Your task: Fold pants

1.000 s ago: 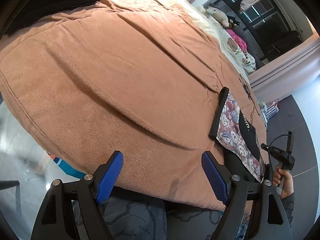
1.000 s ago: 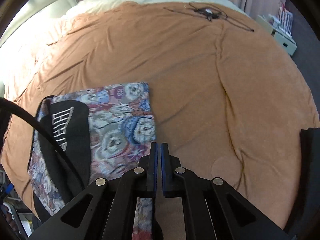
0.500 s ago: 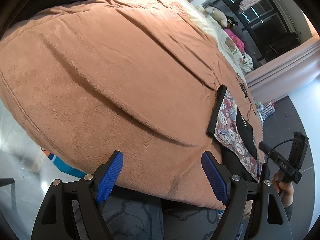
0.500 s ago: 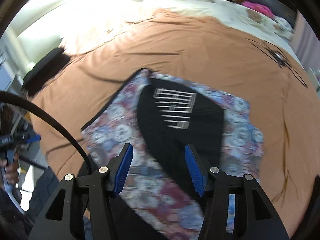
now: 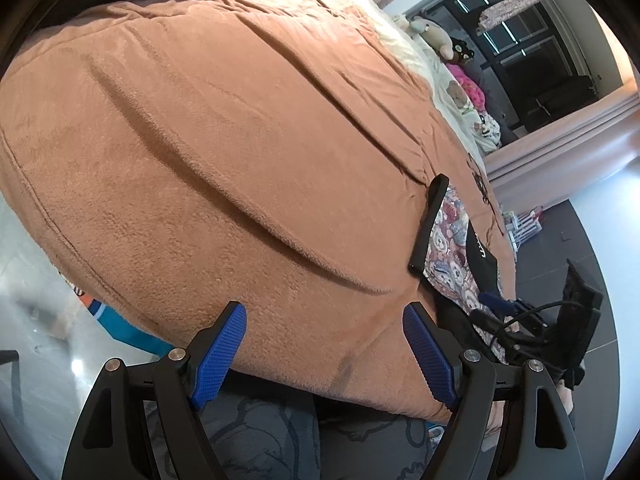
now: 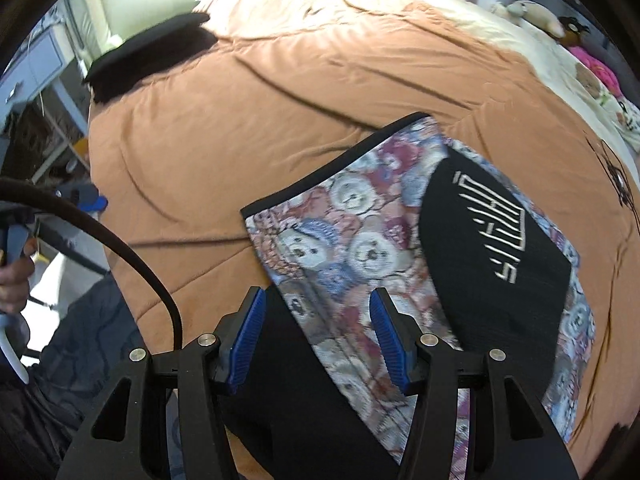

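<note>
Right claw [image 6: 318, 336] nearest: its jaws, pressed together a second ago, have just been opening and now stand parted over the folded pants [image 6: 360, 248], nothing pinched between the blue pads. View has swung since then; the pants now sit straight under the claw instead of off to its left. Pants lie flat on the brown blanket [image 6: 260, 92] near the bed's edge, bear-print fabric with a black lettered panel [image 6: 492, 240] on top. Left claw [image 5: 324, 352] unchanged, jaws wide and empty above the blanket's edge [image 5: 280, 344], pants [image 5: 448, 236] well off to its right. Farther back, plush toys [image 5: 436, 36] by the dark window [image 5: 532, 40].
</note>
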Motion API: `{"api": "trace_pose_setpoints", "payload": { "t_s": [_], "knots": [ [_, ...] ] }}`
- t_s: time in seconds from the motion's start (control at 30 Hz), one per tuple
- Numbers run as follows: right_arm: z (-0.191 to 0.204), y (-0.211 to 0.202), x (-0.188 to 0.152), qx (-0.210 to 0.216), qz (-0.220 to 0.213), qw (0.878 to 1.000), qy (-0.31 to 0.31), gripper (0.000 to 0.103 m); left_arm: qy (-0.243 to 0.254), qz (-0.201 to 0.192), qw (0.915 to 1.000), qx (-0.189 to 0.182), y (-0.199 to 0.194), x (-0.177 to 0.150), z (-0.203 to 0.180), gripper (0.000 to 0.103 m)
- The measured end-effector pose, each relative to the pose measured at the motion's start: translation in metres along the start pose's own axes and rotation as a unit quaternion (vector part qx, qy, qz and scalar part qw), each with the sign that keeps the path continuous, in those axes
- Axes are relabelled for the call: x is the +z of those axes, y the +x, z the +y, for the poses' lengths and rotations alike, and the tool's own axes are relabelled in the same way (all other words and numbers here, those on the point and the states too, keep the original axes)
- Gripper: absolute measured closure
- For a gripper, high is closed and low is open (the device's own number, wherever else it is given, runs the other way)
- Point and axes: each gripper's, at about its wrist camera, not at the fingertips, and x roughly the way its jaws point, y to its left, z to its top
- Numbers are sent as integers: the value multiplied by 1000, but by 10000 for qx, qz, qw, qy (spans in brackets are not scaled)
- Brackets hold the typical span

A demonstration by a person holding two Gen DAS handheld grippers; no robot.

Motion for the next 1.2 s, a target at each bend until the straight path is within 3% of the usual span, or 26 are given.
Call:
{"api": "trace_pose_setpoints", "payload": {
  "t_s": [0.17,0.33,0.57,0.77,1.2],
  "knots": [
    [11,17,6,-270,225,9991,-257,51,-42,-24,10000,-17,-3,0,3,21],
    [11,40,15,-454,429,9978,-207,61,-65,-35,10000,3,-4,0,4,21],
    [4,42,27,-309,346,9989,6,98,-55,-51,10000,56,-4,1,0,21],
    [-27,19,21,74,-53,9983,574,101,96,-8,9999,33,1,4,-14,21],
    [-117,-56,-8,-63,-1021,9814,1622,101,389,249,9989,-75,38,7,-63,21]
  ]
}}
